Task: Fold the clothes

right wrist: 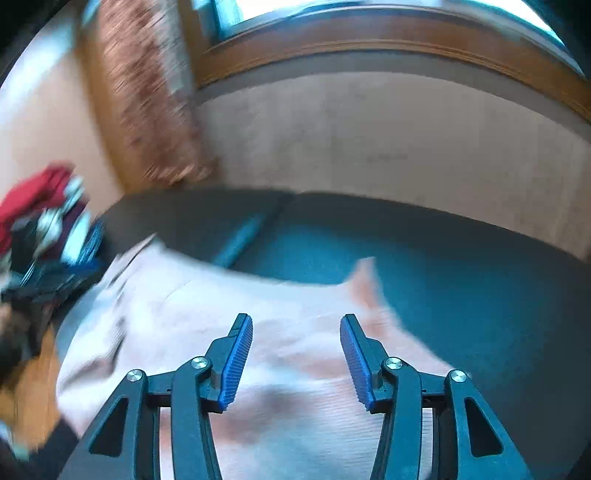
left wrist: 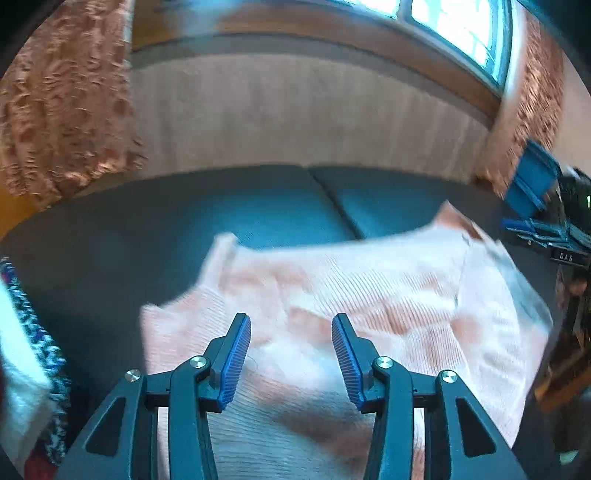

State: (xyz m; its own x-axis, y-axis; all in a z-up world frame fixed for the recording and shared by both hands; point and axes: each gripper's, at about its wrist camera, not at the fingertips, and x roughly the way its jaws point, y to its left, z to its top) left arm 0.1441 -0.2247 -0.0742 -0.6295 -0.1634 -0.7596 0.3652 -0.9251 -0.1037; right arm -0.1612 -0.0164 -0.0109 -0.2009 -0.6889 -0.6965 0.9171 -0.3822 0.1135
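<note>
A pale pink ribbed garment (left wrist: 369, 295) lies spread on the dark mat (left wrist: 147, 229), partly folded, with a corner pointing up at its far right. My left gripper (left wrist: 291, 325) hovers over its near edge, open, with nothing between the blue pads. In the right wrist view the same garment (right wrist: 207, 314) stretches from the left to a pointed corner at centre right. My right gripper (right wrist: 296, 325) hangs open above it, holding nothing. The other gripper (left wrist: 535, 184) shows at the far right of the left wrist view, blurred.
A pile of other clothes (right wrist: 40, 206), red and patterned, sits at the mat's left end; a patterned piece (left wrist: 33, 332) shows at the left edge. A beige wall (left wrist: 295, 122), curtains (left wrist: 62, 110) and a window (left wrist: 461, 26) stand behind. The dark mat (right wrist: 461, 295) has a centre seam.
</note>
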